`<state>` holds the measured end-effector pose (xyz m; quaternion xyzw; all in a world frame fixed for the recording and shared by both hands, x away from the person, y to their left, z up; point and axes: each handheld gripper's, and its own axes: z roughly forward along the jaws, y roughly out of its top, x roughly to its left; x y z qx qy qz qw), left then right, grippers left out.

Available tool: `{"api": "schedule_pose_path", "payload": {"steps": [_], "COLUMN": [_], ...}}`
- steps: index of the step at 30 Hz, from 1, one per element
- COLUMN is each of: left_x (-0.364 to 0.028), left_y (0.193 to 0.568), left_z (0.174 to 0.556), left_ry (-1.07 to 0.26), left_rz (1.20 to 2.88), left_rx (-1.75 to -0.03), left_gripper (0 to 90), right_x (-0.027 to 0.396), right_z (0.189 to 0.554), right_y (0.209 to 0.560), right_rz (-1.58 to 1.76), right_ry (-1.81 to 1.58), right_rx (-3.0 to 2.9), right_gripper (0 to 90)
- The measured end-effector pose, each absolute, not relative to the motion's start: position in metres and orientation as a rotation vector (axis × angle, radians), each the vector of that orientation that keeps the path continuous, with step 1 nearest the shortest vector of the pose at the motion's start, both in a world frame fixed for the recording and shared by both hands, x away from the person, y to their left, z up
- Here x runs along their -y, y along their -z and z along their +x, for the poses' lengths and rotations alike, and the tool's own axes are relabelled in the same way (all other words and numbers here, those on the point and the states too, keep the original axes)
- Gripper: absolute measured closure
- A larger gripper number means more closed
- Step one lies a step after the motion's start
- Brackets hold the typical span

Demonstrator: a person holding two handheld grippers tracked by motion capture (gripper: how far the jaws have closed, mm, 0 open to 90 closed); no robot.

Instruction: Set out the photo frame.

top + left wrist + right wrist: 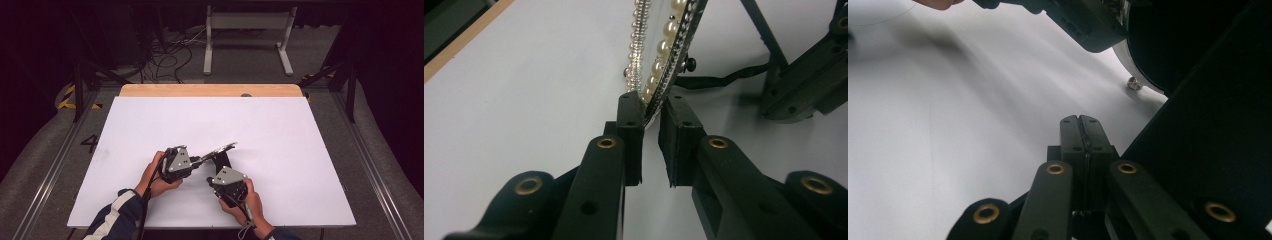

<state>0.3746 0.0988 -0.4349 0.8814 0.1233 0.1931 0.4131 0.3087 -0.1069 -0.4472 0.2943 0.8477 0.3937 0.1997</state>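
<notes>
Gingerly, the left gripper pinches the fragile pearl-rimmed frame by its stiff edge, right gripper closed empty beside its stand.

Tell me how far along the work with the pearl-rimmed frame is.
Done: the frame is lifted by its edge, tilted above the white table. In hand: the left tool pinches the pearl rim, while the right tool is shut with nothing between its jaws, beside the frame's black back stand. Left, as far as I can judge: propping the stand and setting the frame upright.
</notes>
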Motion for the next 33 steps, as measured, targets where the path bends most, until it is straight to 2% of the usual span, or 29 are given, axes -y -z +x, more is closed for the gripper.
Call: {"api": "schedule_pose_path", "payload": {"steps": [4, 8, 14, 17, 20, 24, 28, 33], "left_x": [-0.095, -0.089, -0.086, -0.087, -0.085, -0.083, -0.083, -0.081], "left_y": [0.438, 0.444, 0.445, 0.445, 0.445, 0.444, 0.445, 0.444], "left_z": [0.378, 0.384, 0.39, 0.391, 0.389, 0.387, 0.388, 0.384], "left_ry": [-0.453, -0.428, -0.462, -0.449, -0.443, -0.476, -0.447, -0.44], "left_rz": [2.216, 2.207, 2.195, 2.188, 2.194, 2.224, 2.219, 2.245], "left_rx": [-0.305, -0.324, -0.336, -0.329, -0.294, -0.273, -0.271, -0.239], "left_gripper": [73.6, 64.2, 59.5, 59.8, 65.5, 65.4, 64.9, 73.5], "right_x": [0.109, 0.11, 0.111, 0.113, 0.116, 0.12, 0.125, 0.13], "right_z": [0.308, 0.306, 0.304, 0.304, 0.304, 0.304, 0.304, 0.306], "right_y": [0.448, 0.449, 0.452, 0.452, 0.451, 0.451, 0.452, 0.451], "right_rz": [0.828, 0.851, 0.865, 0.879, 0.89, 0.9, 0.921, 0.946], "right_ry": [-1.1, -1.098, -1.093, -1.094, -1.095, -1.088, -1.091, -1.096], "right_rx": [-2.366, -2.364, -2.354, -2.344, -2.342, -2.333, -2.327, -2.315], "right_gripper": [90.0, 90.0, 90.0, 90.0, 90.0, 90.0, 90.0, 90.0]}}
